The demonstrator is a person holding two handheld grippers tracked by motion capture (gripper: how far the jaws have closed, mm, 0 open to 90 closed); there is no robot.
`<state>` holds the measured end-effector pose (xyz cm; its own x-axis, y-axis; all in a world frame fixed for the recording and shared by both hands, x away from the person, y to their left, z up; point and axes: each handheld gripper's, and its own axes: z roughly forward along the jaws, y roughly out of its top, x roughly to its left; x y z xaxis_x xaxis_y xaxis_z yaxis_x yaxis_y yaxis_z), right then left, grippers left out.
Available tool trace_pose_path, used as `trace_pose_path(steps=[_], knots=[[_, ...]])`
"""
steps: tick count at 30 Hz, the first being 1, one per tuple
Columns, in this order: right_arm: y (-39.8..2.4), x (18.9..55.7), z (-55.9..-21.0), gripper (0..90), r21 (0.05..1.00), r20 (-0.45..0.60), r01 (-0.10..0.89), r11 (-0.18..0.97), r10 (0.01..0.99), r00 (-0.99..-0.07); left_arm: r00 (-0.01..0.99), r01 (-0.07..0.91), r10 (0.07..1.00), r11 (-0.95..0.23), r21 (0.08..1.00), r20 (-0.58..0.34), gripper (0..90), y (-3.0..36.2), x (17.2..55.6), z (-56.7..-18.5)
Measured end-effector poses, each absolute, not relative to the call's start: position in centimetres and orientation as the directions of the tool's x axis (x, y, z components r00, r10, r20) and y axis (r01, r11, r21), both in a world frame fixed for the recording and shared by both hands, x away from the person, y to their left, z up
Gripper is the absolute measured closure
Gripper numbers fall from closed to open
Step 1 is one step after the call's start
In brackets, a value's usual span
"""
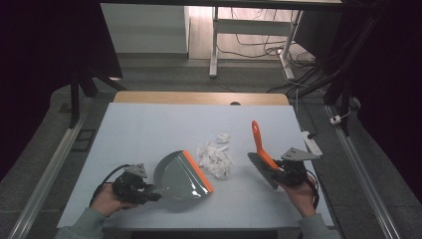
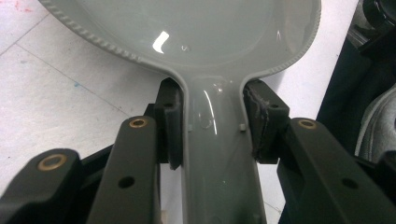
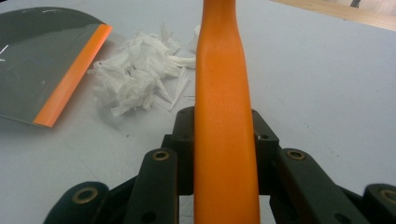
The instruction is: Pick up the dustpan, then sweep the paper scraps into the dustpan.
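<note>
While the left gripper (image 1: 149,193) clamps the grey dustpan's (image 1: 176,175) handle between its 2 pads (image 2: 171,123), the pan rests on the white table (image 1: 149,129) with its orange lip facing the shredded paper pile (image 1: 215,157) just beside it. Right of the pile, the right gripper (image 3: 223,140) grips the orange brush (image 1: 261,149) by its handle.
</note>
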<state>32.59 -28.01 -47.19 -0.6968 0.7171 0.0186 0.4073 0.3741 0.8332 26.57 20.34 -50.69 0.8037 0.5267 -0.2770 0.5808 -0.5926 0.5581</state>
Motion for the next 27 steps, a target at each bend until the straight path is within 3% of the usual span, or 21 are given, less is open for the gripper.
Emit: trace_pose_path(steps=[14,27], knots=[[-26.9,33.2,-46.6,69.8,0.842,0.023,0.404,0.357,0.725,-0.689,0.794,0.593,0.539,-0.584,0.555,-0.282,61.7,20.5,26.7,-50.8],[-23.5,36.3,-45.5,69.9,0.844,0.028,0.416,0.339,0.746,-0.665,0.791,0.597,0.538,-0.578,0.556,-0.29,61.7,20.4,26.8,-50.8]])
